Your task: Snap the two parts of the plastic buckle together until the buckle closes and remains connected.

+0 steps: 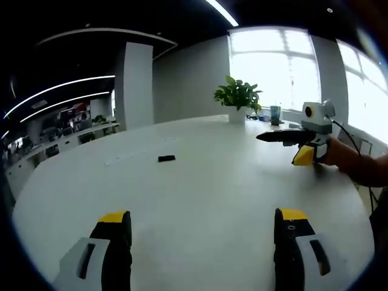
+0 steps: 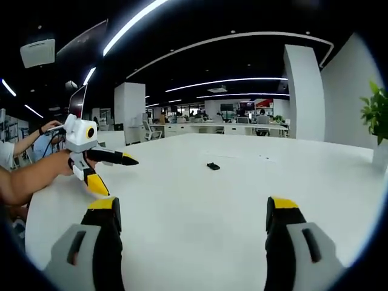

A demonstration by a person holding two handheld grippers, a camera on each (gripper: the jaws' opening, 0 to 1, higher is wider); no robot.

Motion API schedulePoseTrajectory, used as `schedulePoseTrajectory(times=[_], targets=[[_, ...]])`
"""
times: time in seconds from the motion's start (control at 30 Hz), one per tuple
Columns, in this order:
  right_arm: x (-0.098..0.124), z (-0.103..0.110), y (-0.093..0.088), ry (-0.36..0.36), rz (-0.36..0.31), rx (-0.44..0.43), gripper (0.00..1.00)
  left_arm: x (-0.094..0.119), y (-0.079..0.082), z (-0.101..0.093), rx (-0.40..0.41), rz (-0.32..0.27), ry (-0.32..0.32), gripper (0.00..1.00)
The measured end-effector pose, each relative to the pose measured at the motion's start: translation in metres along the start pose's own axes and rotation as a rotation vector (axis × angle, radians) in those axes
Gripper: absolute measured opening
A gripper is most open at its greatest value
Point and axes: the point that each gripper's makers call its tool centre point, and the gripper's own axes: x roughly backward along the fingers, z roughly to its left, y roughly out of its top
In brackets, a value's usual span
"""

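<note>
A small black buckle (image 1: 166,159) lies on the white table (image 1: 200,182), too small to tell its two parts apart. In the left gripper view my left gripper (image 1: 203,215) is open and holds nothing, well short of the buckle. My right gripper (image 1: 280,149) enters from the right, held by a hand, jaws apart above the table. In the right gripper view the buckle (image 2: 213,166) lies ahead near the table's middle. My right gripper (image 2: 193,212) stands open with nothing in it. My left gripper (image 2: 115,174) shows at the left in a person's hand, jaws spread.
A potted plant (image 1: 237,97) and small items stand at the table's far edge by the windows. The plant (image 2: 376,112) also shows at the right edge. Office desks and a pillar (image 2: 128,109) lie beyond the table. A person's forearm (image 2: 30,179) reaches in from the left.
</note>
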Motion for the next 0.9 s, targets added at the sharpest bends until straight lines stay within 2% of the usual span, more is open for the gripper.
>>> schedulePoseTrajectory(times=[0.2, 0.9], targets=[[0.0017, 0.0004, -0.0021, -0.001, 0.008, 0.011, 1.00, 0.0019, 0.0066, -0.0056, 0.011, -0.025, -0.016, 0.99], [0.0031, -0.0001, 0.0003, -0.006, -0.008, 0.029, 1.00, -0.0019, 0.0051, 0.0035, 0.009, -0.012, -0.015, 0.99]])
